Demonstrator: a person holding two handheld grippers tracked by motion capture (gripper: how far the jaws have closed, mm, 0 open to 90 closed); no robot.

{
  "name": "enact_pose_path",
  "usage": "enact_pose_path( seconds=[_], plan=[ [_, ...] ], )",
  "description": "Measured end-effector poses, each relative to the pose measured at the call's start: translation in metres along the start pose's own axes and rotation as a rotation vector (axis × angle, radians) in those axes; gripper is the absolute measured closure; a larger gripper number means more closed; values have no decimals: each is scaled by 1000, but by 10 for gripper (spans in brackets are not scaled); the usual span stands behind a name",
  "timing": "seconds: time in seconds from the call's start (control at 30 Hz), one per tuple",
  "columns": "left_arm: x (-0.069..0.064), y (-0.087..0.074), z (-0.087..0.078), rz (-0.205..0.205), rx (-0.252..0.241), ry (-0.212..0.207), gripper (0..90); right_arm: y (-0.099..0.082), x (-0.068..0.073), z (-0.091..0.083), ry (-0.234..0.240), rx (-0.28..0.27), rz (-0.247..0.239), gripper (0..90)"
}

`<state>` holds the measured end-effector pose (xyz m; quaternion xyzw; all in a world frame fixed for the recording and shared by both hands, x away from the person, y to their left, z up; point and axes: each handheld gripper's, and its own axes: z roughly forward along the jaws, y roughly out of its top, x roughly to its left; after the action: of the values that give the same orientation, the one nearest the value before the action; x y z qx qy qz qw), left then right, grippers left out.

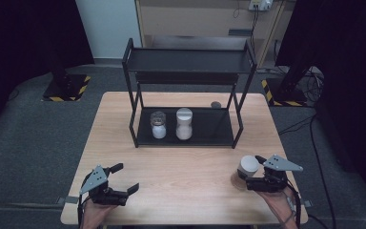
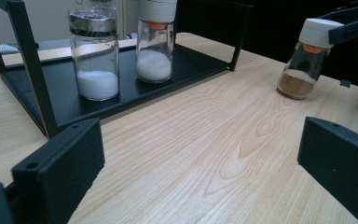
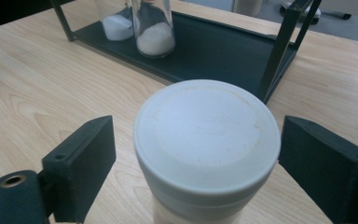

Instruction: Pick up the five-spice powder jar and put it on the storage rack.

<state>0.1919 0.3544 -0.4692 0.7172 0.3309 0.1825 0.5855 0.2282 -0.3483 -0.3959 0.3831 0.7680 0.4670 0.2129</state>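
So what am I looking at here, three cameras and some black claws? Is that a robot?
No robot: a person holds a two-jaw tool in each hand. One camera looks down from above; the other two ride on the tools. On the wooden table stands a black rack with two jars of white powder on its bottom shelf. The left gripper is open and holds nothing. The right gripper has its jaws either side of a white-capped jar of brown powder, with gaps showing, not yet gripping.
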Motion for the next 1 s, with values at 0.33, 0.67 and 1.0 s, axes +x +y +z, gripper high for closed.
enact_pose_path(
  seconds=[0.33,0.67,1.0],
  plan=[
    [1,0,-1,0,-1,2,0,-4,1,5,-17,7,-12,241],
    [1,0,-1,-1,-1,3,0,-7,2,4,-11,-11,-25,339],
    [1,0,-1,-1,-2,3,0,-5,2,4,-13,-8,-27,341]
  ],
)
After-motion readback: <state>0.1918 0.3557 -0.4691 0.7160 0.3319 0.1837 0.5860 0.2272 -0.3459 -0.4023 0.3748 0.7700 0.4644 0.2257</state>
